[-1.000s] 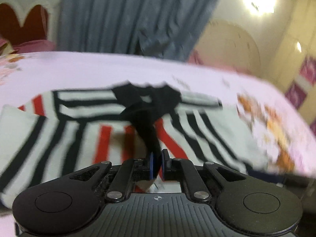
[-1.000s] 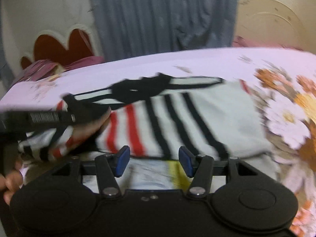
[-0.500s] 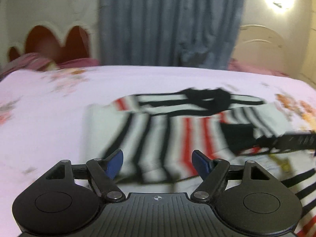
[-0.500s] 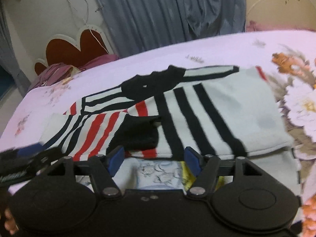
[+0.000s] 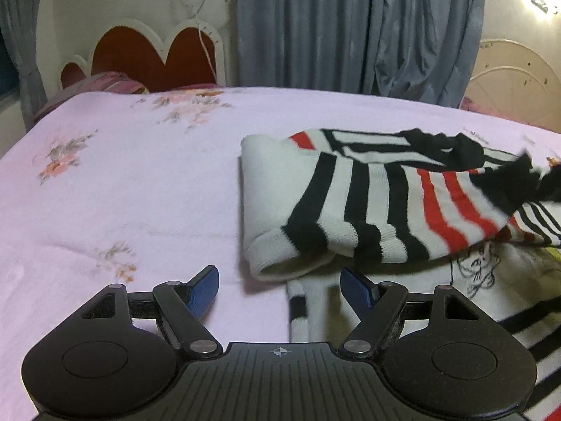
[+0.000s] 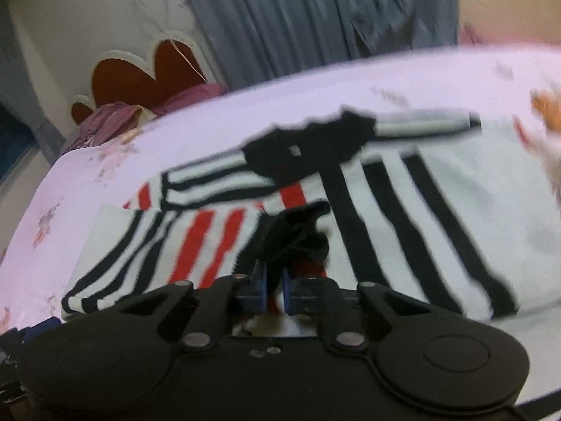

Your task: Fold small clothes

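Striped sweater (image 5: 368,210) on pink bedsheet (image 5: 122,193), bare sheet beside its left edge

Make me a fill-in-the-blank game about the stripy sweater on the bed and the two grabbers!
1. The right gripper is shut on the sweater's ____ cuff.
2. The left gripper is ____, with nothing pinched between its blue pads.
3. The striped sweater has black and ____ stripes on white.
4. The sweater lies on a ____ flowered bedsheet.

Missing words: black; open; red; pink
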`<state>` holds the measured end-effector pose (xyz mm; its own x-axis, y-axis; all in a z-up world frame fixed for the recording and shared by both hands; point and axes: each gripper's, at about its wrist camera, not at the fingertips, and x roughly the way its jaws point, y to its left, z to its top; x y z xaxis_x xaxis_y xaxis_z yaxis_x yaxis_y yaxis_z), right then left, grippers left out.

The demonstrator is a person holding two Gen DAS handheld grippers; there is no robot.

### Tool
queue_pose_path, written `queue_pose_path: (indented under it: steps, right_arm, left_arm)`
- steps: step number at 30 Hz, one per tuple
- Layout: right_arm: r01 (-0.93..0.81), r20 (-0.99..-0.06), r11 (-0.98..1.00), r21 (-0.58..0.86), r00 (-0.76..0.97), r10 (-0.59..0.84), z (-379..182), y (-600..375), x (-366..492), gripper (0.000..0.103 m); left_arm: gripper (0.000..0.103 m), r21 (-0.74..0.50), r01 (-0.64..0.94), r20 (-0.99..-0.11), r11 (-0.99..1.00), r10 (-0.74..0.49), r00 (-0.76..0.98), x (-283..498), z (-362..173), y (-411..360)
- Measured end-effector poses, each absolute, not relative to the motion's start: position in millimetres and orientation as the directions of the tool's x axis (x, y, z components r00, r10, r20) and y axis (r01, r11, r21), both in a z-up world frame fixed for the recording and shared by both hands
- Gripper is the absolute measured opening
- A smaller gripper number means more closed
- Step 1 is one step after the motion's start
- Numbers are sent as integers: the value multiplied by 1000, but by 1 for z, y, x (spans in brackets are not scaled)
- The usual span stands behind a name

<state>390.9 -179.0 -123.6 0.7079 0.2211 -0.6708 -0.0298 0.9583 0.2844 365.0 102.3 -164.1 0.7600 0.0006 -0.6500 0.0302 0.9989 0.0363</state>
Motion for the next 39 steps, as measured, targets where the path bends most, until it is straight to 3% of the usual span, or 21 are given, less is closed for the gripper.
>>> queue_pose_path:
  steps: [5,9,12,16,19,21,27,31,34,36,39]
  right_arm:
    - [-13,-596,979,201,792,133,-92,-197,381,5]
    - [69,-606,987,145,795,33,-94,-231,381,5]
    - [115,-645,986,119,764,-11,-113,-251,381,5]
    - [145,-713,980,134,702,-7,-144,-261,382,5]
    - [131,-736,977,168,676,36,-152,-260,382,11]
    - [111,-725,964,243,681,104,-149,-264,381,22]
    - [107,-740,969,223,665,97,-152,-266,379,18]
    - [132,-743,963,236,663,91,-150,-280,375,20]
    - [142,-717,957,253,691,88,-141,-286,372,33]
    - [139,-705,958,249,704,81,-139,-287,376,55]
    - [154,-700,953,259,711,75,-140,-290,386,58]
  left_arm:
    - [75,68,46,-621,997,6,784,377,-166,88]
    - [75,101,55,-601,993,17,799,383,-166,79]
    - [47,110,60,-602,992,19,798,385,-170,77]
    - [27,76,79,-614,994,-15,789,382,-177,80]
    - [27,-2,37,-623,999,-30,782,380,-176,92]
    - [27,-53,15,-636,998,-46,771,381,-178,99]
    - [30,-80,19,-672,997,-68,738,380,-176,101]
    - [43,-116,2,-675,993,-80,733,366,-164,113]
    - [44,-140,-8,-638,990,-83,765,353,-147,119]
    - [44,-147,11,-622,989,-101,776,355,-138,116]
    - [44,-164,36,-617,986,-131,776,376,-132,104]
